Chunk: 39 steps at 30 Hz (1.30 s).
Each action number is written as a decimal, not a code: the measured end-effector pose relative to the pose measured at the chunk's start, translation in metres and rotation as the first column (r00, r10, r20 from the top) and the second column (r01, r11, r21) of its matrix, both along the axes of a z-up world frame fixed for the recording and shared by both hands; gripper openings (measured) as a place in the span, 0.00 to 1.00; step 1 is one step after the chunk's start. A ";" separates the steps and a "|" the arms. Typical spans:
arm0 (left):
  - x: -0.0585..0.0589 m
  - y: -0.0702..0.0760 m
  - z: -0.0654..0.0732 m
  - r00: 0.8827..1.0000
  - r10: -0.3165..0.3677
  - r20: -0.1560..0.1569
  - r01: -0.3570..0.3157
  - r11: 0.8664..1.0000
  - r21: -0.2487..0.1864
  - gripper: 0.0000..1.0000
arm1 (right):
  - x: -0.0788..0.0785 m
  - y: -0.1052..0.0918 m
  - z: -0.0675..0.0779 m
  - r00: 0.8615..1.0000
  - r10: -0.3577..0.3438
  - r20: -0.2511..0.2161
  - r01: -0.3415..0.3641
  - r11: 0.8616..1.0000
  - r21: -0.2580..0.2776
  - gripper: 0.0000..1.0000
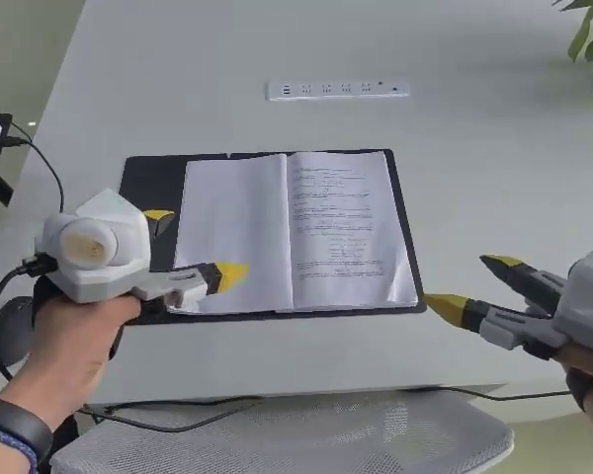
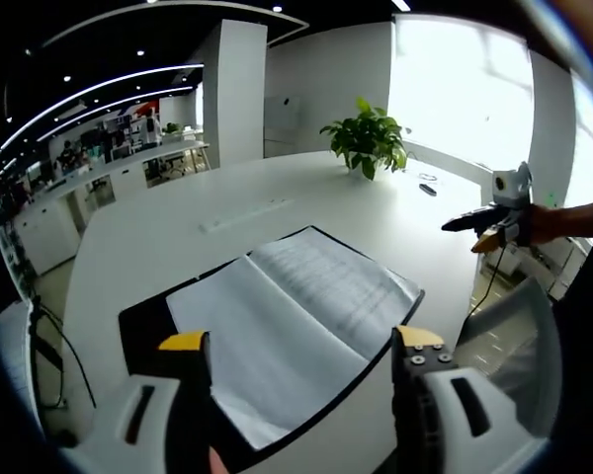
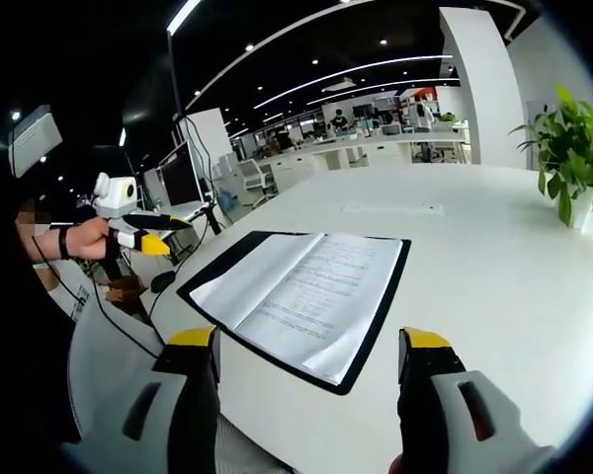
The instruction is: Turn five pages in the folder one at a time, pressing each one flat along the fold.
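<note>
A black folder (image 1: pixel 138 179) lies open on the white table, its white pages (image 1: pixel 321 229) spread flat either side of the fold. In the left gripper view the folder (image 2: pixel 277 316) lies just ahead of the jaws; in the right gripper view the folder (image 3: pixel 296 291) sits ahead and left. My left gripper (image 1: pixel 193 252) hovers open over the folder's near left corner, nothing between its yellow tips. Off the folder's near right corner my right gripper (image 1: pixel 474 286) is open and holds nothing. The left gripper (image 2: pixel 301 341) and right gripper (image 3: pixel 311 341) show wide-apart jaws.
A white power strip (image 1: pixel 338 90) lies on the table beyond the folder. A potted plant (image 1: pixel 591 44) stands at the far right. Black cables (image 1: pixel 40 163) and a device edge sit at the left. A mesh chair back (image 1: pixel 306 434) is below the table's near edge.
</note>
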<state>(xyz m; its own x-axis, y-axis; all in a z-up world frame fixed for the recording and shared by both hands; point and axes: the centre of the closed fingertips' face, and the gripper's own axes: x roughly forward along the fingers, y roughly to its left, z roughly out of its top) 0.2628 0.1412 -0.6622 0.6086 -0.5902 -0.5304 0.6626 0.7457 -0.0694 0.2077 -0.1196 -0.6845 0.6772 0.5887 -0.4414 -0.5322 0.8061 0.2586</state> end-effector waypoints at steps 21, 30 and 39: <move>0.007 -0.129 -0.025 0.972 -0.231 -0.032 0.232 0.973 0.020 0.71 | -0.003 -0.012 -0.006 1.000 -0.010 -0.007 0.010 1.000 0.016 0.71; 0.003 -0.173 -0.048 0.957 -0.280 -0.070 0.282 0.959 0.013 0.68 | -0.006 -0.018 -0.008 1.000 -0.022 -0.018 0.022 0.999 0.028 0.70; -0.008 -0.208 -0.076 0.935 -0.333 -0.120 0.336 0.942 0.003 0.65 | -0.009 -0.020 -0.007 0.999 -0.034 -0.025 0.035 0.998 0.046 0.69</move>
